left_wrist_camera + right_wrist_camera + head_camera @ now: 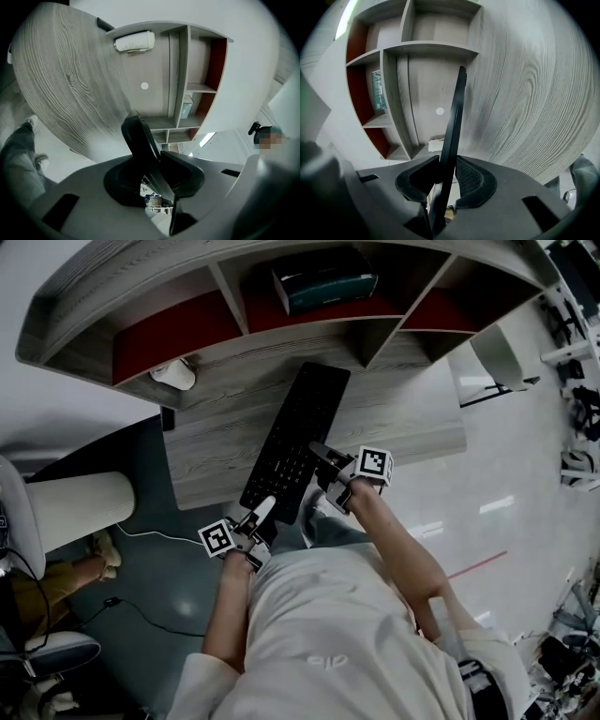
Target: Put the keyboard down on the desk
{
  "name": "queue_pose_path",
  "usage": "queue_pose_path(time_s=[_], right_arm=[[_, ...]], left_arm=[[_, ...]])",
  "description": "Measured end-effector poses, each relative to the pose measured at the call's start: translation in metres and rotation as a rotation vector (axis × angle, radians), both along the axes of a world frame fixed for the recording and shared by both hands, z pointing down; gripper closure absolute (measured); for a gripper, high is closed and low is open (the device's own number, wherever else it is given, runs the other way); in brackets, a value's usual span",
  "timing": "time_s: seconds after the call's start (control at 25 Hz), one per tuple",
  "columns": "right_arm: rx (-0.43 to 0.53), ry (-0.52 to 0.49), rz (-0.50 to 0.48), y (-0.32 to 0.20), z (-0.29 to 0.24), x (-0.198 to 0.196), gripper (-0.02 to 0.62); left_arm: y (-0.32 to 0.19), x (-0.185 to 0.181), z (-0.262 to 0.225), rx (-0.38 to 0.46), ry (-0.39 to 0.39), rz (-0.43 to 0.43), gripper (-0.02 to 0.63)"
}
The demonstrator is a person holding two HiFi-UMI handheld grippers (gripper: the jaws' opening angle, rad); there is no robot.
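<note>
A black keyboard (295, 437) hangs lengthwise over the grey wood-grain desk (211, 451), its far end towards the shelves. My left gripper (263, 514) is shut on its near left corner. My right gripper (325, 458) is shut on its near right edge. In the left gripper view the keyboard (139, 136) stands tilted between the left gripper's (157, 163) dark pads, above the desk (61, 79). In the right gripper view the keyboard (455, 122) shows edge-on, with the right gripper (446, 174) pinching it from both sides. Whether the keyboard touches the desk I cannot tell.
A shelf unit (234, 320) with red back panels rises behind the desk and holds a green box (323, 285). A white roll (174, 374) and a small dark object (167, 418) lie at the desk's left. A white cylinder (80, 507), a chair (17, 521) and cables are on the floor left.
</note>
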State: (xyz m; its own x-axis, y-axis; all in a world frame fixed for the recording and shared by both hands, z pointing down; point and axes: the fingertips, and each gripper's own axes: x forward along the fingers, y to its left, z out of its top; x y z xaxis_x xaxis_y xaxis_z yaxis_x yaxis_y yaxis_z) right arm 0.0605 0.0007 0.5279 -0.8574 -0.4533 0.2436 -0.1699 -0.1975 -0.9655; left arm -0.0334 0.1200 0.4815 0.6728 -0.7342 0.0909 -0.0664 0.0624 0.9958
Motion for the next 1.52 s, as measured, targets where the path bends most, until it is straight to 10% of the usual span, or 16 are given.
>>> queue_pose_path(time_s=[0.52,1.04,1.52], right_arm=[[-0.111,0.014,0.013,-0.02,0.016,-0.007,0.48],[-0.078,0.064,-0.105,-0.035,0.025,-0.008,0.48],[-0.046,0.078,-0.199,-0.042,0.041,-0.01,0.479]], left_arm=[[-0.014,-0.004,0.027,-0.074,0.033,-0.015,0.487],[-0.02,-0.058,0.071,-0.147,-0.114,-0.037,0.353],[-0.062,-0.023,0.117,-0.164,-0.11,0.141,0.365]])
